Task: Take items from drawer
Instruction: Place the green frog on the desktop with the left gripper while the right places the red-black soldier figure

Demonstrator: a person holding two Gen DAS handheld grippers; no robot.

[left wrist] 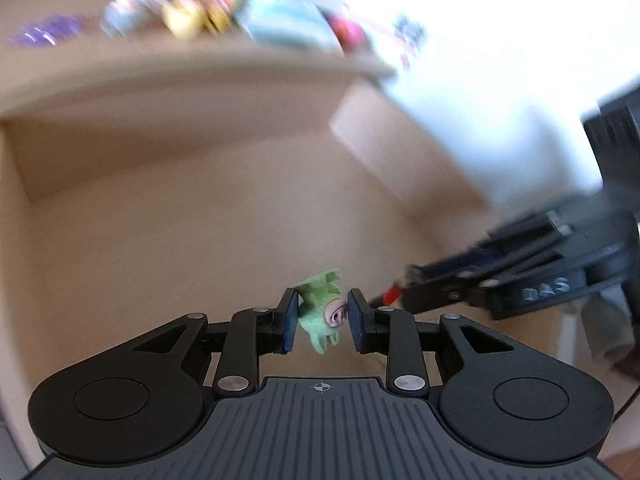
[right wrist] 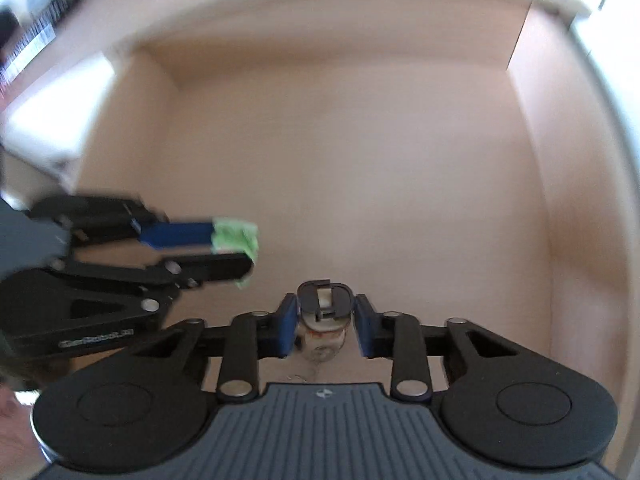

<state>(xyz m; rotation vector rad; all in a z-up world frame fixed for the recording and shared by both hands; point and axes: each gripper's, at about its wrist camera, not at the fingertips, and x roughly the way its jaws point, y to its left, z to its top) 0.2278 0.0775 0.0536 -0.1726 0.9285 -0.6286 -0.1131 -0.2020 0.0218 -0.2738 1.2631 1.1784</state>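
Observation:
The open wooden drawer (left wrist: 180, 220) fills both views, its tan floor (right wrist: 340, 160) bare. My left gripper (left wrist: 322, 306) is shut on a small green plush figure (left wrist: 316, 300) with a pale face, held above the drawer floor. In the right wrist view the same gripper (right wrist: 249, 250) reaches in from the left with the green figure (right wrist: 234, 234) at its tips. My right gripper (right wrist: 325, 318) is shut on a small white item (right wrist: 322, 350) with a black loop cap and orange marks. From the left wrist view it (left wrist: 394, 290) enters from the right, showing a red bit at its tips.
Above the drawer's back edge lies a desktop with blurred colourful toys (left wrist: 192, 4) and a purple thing (left wrist: 44, 34). A bright white surface (left wrist: 500, 80) lies to the right. The drawer's side walls (right wrist: 576, 200) close in on both sides.

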